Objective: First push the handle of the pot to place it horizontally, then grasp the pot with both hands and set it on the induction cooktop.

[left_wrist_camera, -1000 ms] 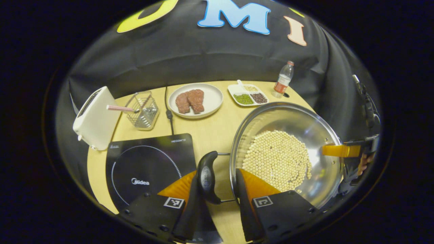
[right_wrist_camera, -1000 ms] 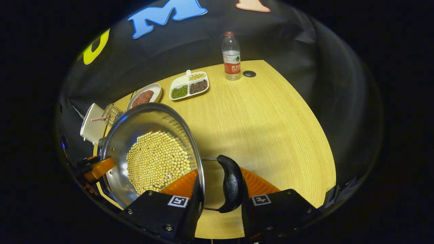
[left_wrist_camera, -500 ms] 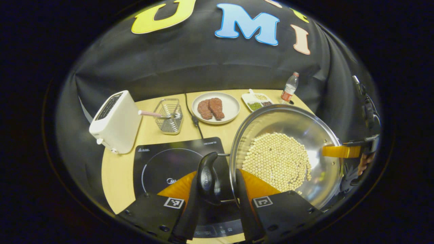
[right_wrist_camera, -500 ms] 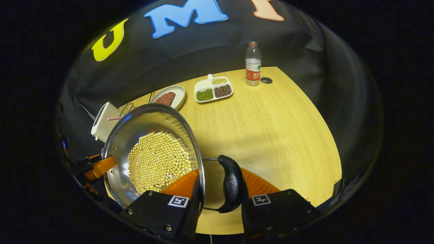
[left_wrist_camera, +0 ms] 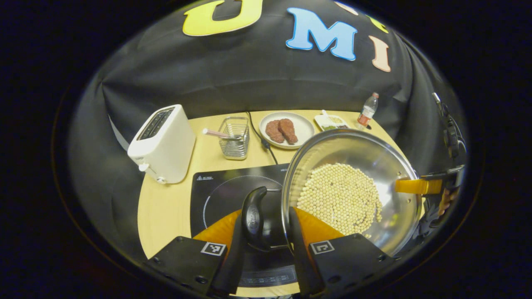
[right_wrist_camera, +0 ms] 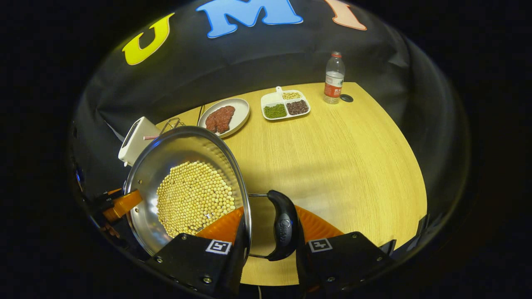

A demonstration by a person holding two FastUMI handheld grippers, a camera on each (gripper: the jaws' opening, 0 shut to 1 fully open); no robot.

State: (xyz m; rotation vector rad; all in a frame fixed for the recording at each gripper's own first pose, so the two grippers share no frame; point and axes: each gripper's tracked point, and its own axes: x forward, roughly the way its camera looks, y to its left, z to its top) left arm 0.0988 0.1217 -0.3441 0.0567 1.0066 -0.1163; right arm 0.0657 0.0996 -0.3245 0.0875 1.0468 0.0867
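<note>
A steel pot (left_wrist_camera: pixel 345 195) holding pale round beans hangs above the table, gripped from both sides. My left gripper (left_wrist_camera: pixel 262 226) is shut on its black left handle (left_wrist_camera: pixel 254 218), one finger outside the handle and the other inside the rim. The black induction cooktop (left_wrist_camera: pixel 224 191) lies directly under that handle and the pot's left part. In the right gripper view, my right gripper (right_wrist_camera: pixel 270 232) is shut the same way on the pot's (right_wrist_camera: pixel 191 195) other black handle (right_wrist_camera: pixel 284 230). Each gripper appears at the pot's far rim in the other's view.
Behind the cooktop stand a white toaster (left_wrist_camera: pixel 162 143), a wire basket (left_wrist_camera: pixel 235 132), a plate of meat (left_wrist_camera: pixel 286 129), a divided dish of beans (right_wrist_camera: pixel 285 106) and a water bottle (right_wrist_camera: pixel 332 79). The wooden table (right_wrist_camera: pixel 332 158) stretches out to the pot's right. A power cord (left_wrist_camera: pixel 266 143) runs back from the cooktop.
Both grippers have carried the pot leftward; the cooktop has slid from beside the left handle to beneath it. Both grips stay the same.
</note>
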